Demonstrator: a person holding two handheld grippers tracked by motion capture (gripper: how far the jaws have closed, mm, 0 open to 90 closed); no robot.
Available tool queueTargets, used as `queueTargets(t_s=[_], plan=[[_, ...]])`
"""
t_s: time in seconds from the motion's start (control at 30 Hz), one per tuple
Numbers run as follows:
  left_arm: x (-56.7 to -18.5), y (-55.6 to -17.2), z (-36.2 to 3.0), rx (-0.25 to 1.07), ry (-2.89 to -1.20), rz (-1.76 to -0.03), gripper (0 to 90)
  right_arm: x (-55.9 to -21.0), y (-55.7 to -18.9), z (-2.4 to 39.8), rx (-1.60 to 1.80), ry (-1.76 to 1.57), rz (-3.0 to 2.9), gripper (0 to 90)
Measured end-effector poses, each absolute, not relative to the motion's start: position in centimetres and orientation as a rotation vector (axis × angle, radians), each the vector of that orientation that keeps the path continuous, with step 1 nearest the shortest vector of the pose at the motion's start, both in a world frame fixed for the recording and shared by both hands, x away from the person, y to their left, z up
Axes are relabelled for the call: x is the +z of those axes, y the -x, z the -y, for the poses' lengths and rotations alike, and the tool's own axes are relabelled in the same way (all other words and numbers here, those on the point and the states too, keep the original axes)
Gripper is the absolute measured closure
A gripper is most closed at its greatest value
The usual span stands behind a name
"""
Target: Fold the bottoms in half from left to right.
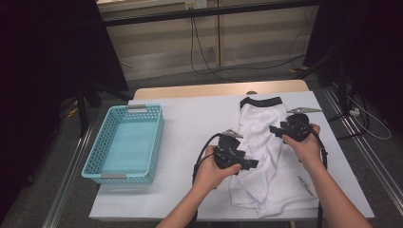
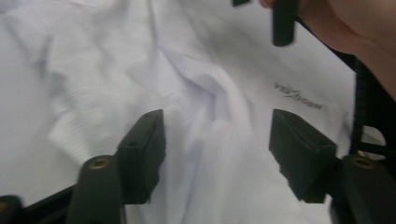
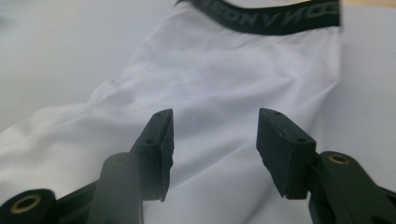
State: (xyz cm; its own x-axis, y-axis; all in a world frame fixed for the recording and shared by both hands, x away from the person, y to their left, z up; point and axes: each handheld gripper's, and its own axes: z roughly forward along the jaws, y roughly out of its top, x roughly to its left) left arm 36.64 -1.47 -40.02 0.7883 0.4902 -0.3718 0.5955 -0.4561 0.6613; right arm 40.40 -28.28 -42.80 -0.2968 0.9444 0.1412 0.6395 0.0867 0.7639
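White shorts (image 1: 268,161) with a black waistband (image 1: 260,101) lie crumpled on the white table cover, waistband at the far end. My left gripper (image 1: 251,164) hovers over the shorts' left side, jaws open, wrinkled white fabric (image 2: 210,116) beneath them and nothing pinched. A small grey logo (image 2: 297,95) shows on the cloth in the left gripper view. My right gripper (image 1: 274,129) is over the upper part of the shorts, jaws open above smooth fabric (image 3: 219,88), the waistband (image 3: 275,16) beyond them.
A light blue plastic basket (image 1: 124,143) stands empty at the table's left. White cover (image 1: 195,118) lies bare between basket and shorts. The wooden table edge (image 1: 218,88) is at the back, with cables on the floor beyond.
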Motion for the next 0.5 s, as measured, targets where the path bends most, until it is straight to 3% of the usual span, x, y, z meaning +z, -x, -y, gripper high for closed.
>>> queueTargets(t_s=[0.07, 0.5], plan=[[-40.0, -36.7, 0.9, -0.131, -2.141, -0.822, 27.1, -42.8, -39.6, 27.6, 1.066, -1.521, -2.009, 48.0], [-40.5, -37.9, -2.0, 0.003, -2.193, -0.872, 18.1, -43.3, -36.4, 24.1, 1.089, -1.386, -2.170, 46.6]])
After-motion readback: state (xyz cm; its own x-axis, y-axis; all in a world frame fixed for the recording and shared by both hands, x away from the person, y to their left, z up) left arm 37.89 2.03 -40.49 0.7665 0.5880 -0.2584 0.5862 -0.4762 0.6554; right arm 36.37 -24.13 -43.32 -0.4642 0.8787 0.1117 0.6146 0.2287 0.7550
